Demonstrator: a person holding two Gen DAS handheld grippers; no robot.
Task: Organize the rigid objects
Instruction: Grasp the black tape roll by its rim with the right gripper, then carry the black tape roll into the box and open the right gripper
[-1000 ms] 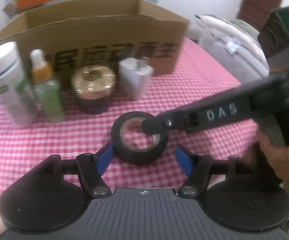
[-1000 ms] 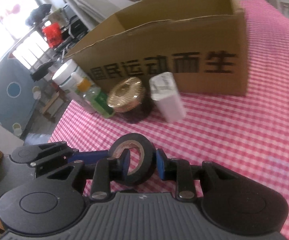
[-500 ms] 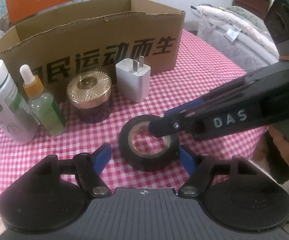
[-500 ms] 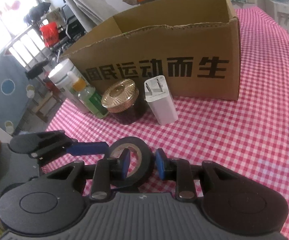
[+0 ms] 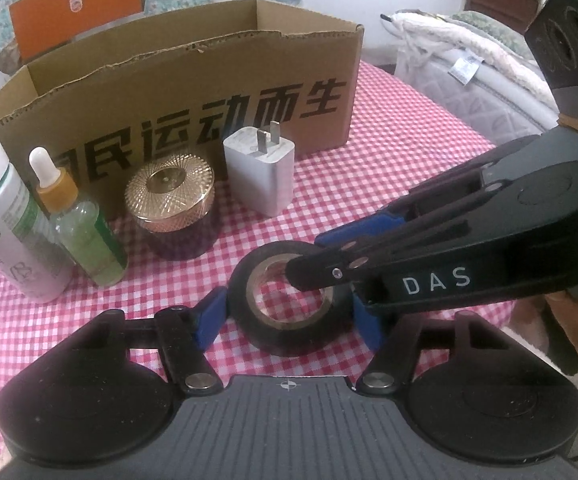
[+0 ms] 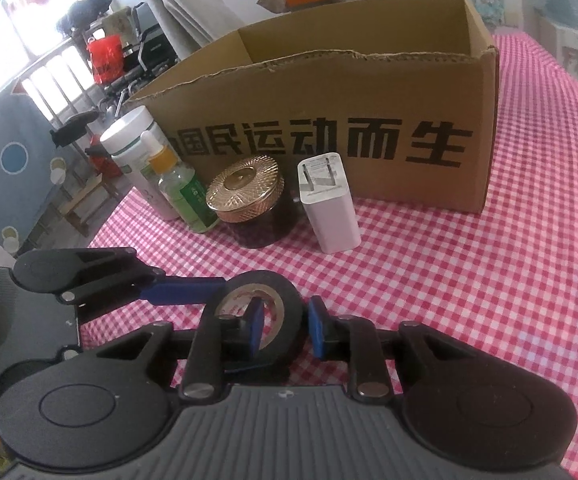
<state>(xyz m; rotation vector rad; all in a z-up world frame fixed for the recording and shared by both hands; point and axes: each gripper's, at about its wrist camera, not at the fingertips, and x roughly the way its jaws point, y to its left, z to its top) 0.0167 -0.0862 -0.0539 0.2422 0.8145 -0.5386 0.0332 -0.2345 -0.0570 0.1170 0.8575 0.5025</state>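
A black tape roll (image 5: 289,312) lies flat on the red checked tablecloth (image 5: 389,168). My left gripper (image 5: 289,318) is open, its blue pads (image 5: 209,316) on either side of the roll, the left one close to it. My right gripper (image 6: 285,330) comes in from the right; one finger is inside the roll's hole, the other outside its wall (image 6: 289,312), with a gap left. Behind stand a white charger (image 5: 261,176), a gold-lidded jar (image 5: 173,208), a dropper bottle (image 5: 81,232) and a white bottle (image 5: 5,224).
An open cardboard box (image 5: 193,92) with black print stands behind the row of objects; it also shows in the right wrist view (image 6: 369,108). A padded white bundle (image 5: 469,84) lies off the table's right. Furniture and a window lie beyond the table's left edge (image 6: 101,224).
The left gripper has moved in so its pads now flank the roll closely. The right gripper keeps straddling the roll's wall; both views have drawn back slightly from the box.
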